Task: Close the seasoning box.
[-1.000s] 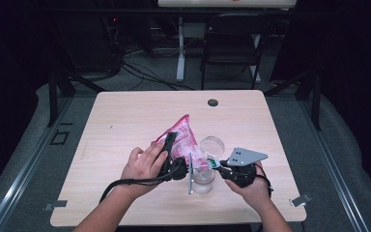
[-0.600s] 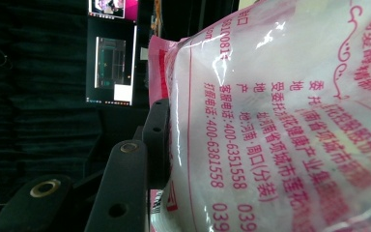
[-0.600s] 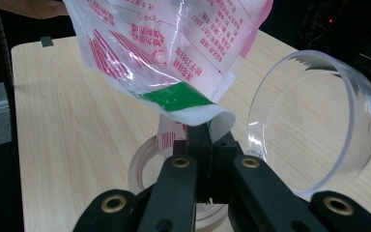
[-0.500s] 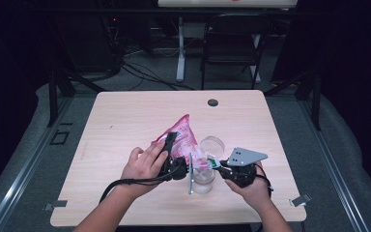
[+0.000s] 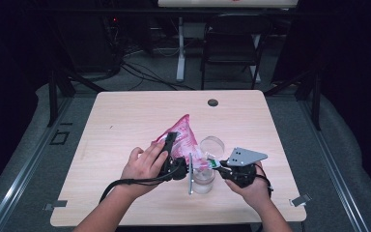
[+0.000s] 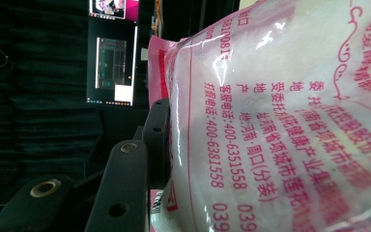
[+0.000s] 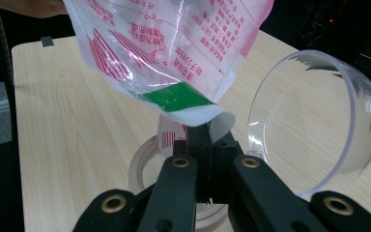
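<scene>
Left gripper [image 5: 170, 145] clamps the pink bag [image 5: 183, 137]; right gripper [image 7: 204, 140], fully closed, pinches its cut corner. Keep that spout centred over the jar [image 5: 204, 180] near the desk's [image 5: 125, 116] front edge, tipping slowly.

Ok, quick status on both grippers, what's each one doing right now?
Left gripper: closed on the body of the pink bag.
Right gripper: shut, pinching the bag's lower edge above the jar.

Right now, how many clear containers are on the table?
2: a lidless jar under the bag's corner, between the tools, and a round clear dish just behind it. The bag may hide more.
</scene>
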`<state>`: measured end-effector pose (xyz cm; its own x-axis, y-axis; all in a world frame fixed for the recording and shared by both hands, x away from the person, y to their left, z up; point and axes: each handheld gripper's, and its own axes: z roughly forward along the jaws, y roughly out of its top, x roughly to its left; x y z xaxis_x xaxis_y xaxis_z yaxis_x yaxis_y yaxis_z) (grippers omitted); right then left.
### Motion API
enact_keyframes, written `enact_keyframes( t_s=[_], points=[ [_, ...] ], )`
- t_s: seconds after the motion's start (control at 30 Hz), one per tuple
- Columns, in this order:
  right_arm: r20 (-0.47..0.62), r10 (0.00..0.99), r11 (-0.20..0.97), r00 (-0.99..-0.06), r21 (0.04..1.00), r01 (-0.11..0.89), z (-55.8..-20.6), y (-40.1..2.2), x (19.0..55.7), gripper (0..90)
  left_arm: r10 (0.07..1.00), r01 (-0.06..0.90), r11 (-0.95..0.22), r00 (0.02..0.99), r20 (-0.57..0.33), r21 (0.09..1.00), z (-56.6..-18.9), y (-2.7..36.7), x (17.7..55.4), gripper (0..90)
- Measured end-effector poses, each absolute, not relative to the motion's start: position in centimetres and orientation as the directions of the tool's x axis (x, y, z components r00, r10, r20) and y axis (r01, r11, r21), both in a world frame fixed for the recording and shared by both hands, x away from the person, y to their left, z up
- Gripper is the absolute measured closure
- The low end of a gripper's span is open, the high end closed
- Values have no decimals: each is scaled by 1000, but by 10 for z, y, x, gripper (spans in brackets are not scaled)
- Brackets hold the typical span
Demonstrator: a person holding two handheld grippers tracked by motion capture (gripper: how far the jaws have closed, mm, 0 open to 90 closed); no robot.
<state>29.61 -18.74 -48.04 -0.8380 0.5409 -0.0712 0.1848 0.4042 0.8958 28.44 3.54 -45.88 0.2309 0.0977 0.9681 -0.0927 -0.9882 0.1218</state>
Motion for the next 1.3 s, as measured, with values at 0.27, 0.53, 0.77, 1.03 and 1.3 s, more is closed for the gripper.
enact_keyframes(
  t_s=[0.27,0.53,0.77,1.03,1.3],
  points=[
    [-71,541,404,-838,896,185,-480,-187,296,900,97,-94,-988,230,968,121,-459,35,284,641],
    [-72,543,404,-837,896,185,-480,-188,296,900,98,-96,-988,228,969,122,-458,35,284,641],
    [-73,544,405,-836,895,186,-480,-188,296,900,99,-96,-988,229,968,124,-458,35,284,642],
    [-72,542,405,-838,895,185,-480,-188,296,900,97,-97,-988,229,969,122,-458,35,284,641],
    [-70,542,404,-838,896,186,-481,-188,296,900,93,-98,-988,227,969,118,-458,34,284,641]
  ],
)
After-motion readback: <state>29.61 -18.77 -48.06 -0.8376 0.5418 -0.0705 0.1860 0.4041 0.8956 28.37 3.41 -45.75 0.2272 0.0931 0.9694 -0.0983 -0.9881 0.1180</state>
